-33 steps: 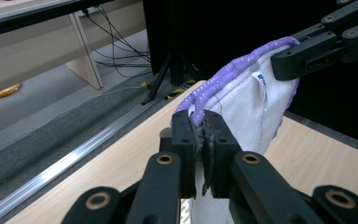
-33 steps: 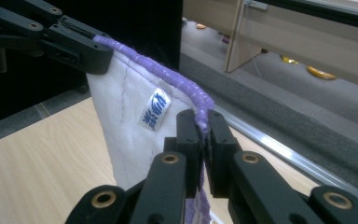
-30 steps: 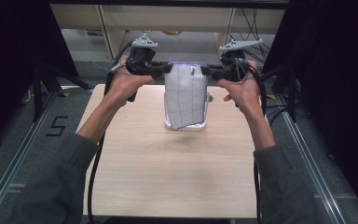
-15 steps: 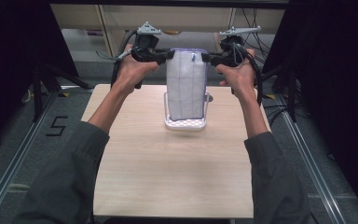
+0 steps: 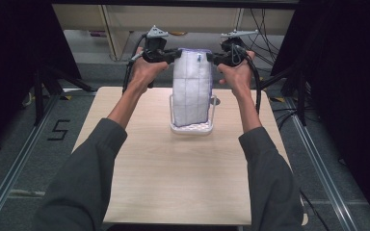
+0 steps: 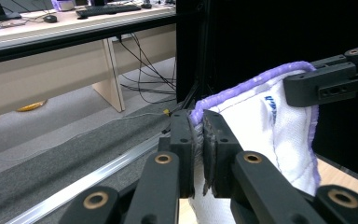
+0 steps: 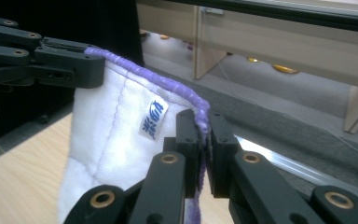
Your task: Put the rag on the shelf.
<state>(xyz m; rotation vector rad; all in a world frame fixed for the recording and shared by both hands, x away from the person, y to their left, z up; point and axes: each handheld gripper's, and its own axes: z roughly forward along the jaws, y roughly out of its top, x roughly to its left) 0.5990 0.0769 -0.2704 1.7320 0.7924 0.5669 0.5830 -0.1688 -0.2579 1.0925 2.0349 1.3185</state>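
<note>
The left gripper point(image 6: 198, 154) has its fingers point(image 6: 182, 144) clamped on one top corner of a white quilted cloth point(image 5: 191, 85), the purple-bound edge pinched between the two black pads. The right gripper point(image 7: 204, 151) has its fingers point(image 7: 220, 149) clamped on the other top corner of the cloth point(image 7: 116, 126), just beside a small white label point(image 7: 153, 119) with blue print sewn near the purple hem. In the left gripper view the cloth point(image 6: 256, 135) stretches away to the other gripper, which bites the far corner. From above, the left gripper point(image 5: 172, 54) and the right gripper point(image 5: 213, 57) sit level with each other at either side of the cloth's top edge, held up above the far part of the worktop point(image 5: 173, 178), so the cloth hangs straight down as a tall panel showing a grid of stitched squares. Its lower end hangs within a small white basket point(image 5: 191, 126) that stands on the worktop directly under the cloth; whether the cloth touches the basket's floor cannot be told. The left hand point(image 5: 147, 72) and the right hand point(image 5: 236, 72) wrap the gripper handles, with grey sleeves reaching back from the cloth toward the near edge of the worktop, and a black cable point(image 5: 257, 91) trails down beside the right forearm.
</note>
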